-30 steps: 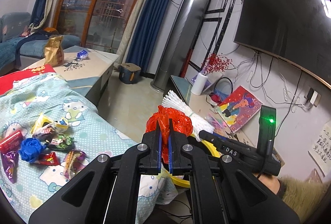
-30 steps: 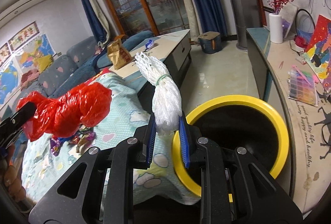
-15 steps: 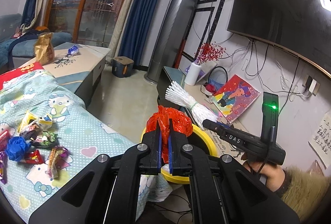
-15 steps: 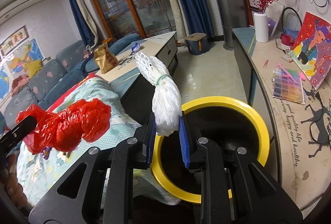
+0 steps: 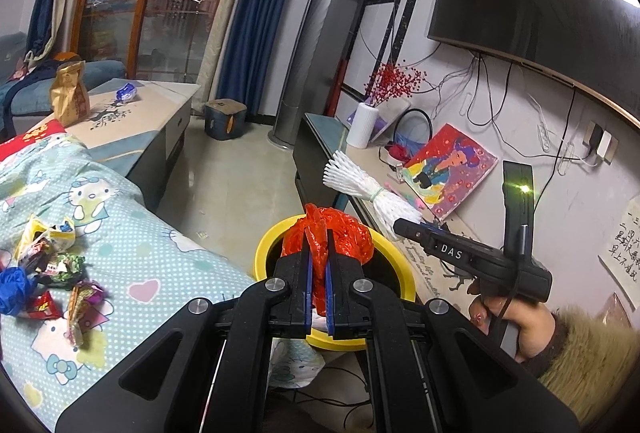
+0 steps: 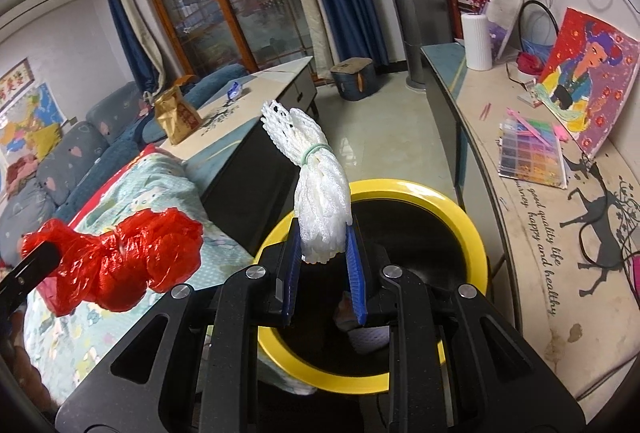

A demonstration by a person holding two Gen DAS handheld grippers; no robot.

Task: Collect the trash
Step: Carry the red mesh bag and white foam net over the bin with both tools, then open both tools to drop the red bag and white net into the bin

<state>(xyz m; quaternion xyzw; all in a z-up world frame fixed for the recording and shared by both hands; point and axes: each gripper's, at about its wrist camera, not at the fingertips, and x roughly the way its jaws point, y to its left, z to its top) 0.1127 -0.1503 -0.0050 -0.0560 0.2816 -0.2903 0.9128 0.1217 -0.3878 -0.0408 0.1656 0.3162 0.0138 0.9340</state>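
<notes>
Trash, red plastic bag (image 5: 326,243): lower centre, pinched in left gripper (image 5: 318,289) jaws, over yellow-rimmed bin (image 5: 266,245).
White foam net (image 6: 320,189): mid-frame, clamped by right gripper (image 6: 322,273) jaws, above bin.
Wrappers (image 5: 48,265): lower left, on bed.

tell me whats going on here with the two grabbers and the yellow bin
A person is clearing trash with a gripper in each hand. The left gripper is shut on a crumpled red plastic bag, and the right gripper is clamped on a white foam net bundle. Both are held at the yellow-rimmed bin, not yet dropped. More wrappers lie on the patterned cloth.
</notes>
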